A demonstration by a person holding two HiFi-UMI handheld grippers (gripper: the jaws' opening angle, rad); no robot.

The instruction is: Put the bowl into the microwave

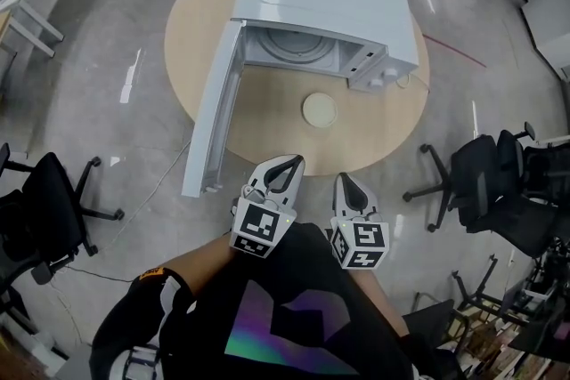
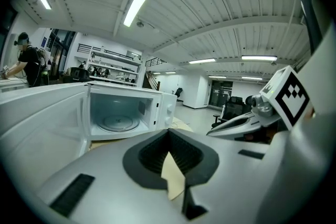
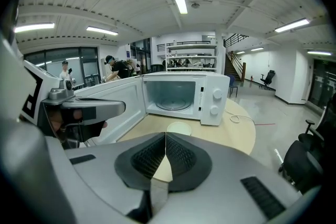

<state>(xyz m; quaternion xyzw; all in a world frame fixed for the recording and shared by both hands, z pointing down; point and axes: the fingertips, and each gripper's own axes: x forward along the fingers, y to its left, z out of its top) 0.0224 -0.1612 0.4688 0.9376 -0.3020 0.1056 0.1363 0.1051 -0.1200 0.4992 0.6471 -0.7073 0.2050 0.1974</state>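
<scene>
Bowl on the table, microwave open, both hand-held grippers held back near the body

The bowl [image 1: 320, 110] sits on the round table [image 1: 267, 147] just in front of the microwave [image 1: 329, 4], whose door [image 1: 214, 102] is swung wide open toward the person, showing the turntable [image 1: 289, 44] inside. The left hand-held gripper [image 1: 289, 163] and the right hand-held gripper [image 1: 346, 181] hover side by side at the table's near edge, well apart from the bowl, both pointing toward the microwave; each has its jaws pressed together at the tips, gripping nothing
</scene>
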